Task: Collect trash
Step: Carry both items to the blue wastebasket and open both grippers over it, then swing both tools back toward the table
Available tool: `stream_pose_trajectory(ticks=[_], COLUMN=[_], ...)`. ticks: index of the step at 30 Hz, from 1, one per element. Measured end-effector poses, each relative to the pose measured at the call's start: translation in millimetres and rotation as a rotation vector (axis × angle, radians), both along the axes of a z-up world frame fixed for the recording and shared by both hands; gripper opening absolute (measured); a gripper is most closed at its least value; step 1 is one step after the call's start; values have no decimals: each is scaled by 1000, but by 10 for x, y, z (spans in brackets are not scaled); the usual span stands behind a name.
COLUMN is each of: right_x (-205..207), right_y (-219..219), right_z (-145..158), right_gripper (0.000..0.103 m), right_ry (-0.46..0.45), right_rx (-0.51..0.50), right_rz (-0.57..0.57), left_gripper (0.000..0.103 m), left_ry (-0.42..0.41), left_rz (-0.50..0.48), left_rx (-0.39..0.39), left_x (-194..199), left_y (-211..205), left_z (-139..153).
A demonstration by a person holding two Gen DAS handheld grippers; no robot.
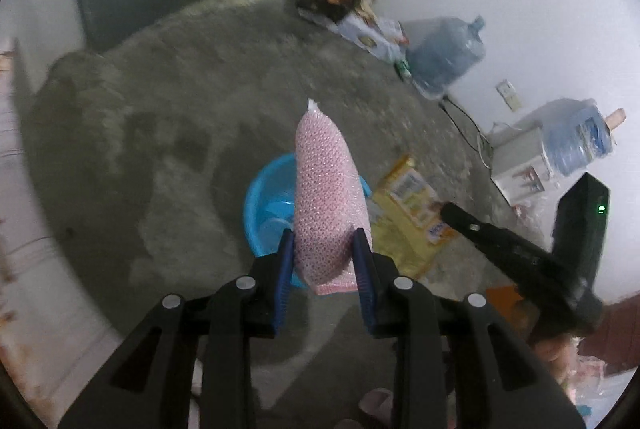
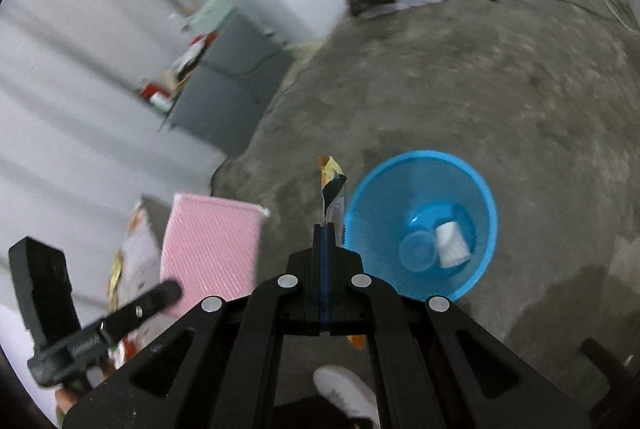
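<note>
Trash: pink packet (image 1: 330, 197) clamped upright in left gripper (image 1: 325, 249), above blue basin (image 2: 422, 225) on concrete floor (image 2: 500, 89). Right gripper (image 2: 325, 229) fully closed on thin wrapper (image 2: 331, 185), at basin's 9 o'clock. Basin holds white cup (image 2: 451, 244) and clear cup (image 2: 418, 251).

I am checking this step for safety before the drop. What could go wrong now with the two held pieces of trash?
The pink sponge pack is wide next to the blue bin, so it may catch the rim or tip it. The right gripper pinches the thin wrapper left of the bin, not over it; released here, it would probably land on the floor.
</note>
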State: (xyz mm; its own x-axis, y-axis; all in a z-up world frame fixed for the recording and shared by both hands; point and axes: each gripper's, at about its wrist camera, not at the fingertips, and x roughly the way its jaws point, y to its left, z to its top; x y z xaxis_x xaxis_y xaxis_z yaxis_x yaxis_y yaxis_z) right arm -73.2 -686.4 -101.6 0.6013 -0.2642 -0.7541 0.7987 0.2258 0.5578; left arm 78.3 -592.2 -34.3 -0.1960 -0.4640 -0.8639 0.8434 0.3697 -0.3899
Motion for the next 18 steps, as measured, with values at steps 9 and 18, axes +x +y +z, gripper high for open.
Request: stream_pose_trajectory(ticks=[9,18], right_x=[-301,-269], right_y=[-22,333], right_z=[-528,-23], right_gripper=[36,59], right_ry=[113,186], right_rx=[47,-144], right_rz=[-133,-56], left_gripper=[62,71], left_ry=[-25,-106], left_rz=[2,18], left_rx=[-57,-177], left_x=[-231,-160], left_y=[-24,612], left_z=[-146,416])
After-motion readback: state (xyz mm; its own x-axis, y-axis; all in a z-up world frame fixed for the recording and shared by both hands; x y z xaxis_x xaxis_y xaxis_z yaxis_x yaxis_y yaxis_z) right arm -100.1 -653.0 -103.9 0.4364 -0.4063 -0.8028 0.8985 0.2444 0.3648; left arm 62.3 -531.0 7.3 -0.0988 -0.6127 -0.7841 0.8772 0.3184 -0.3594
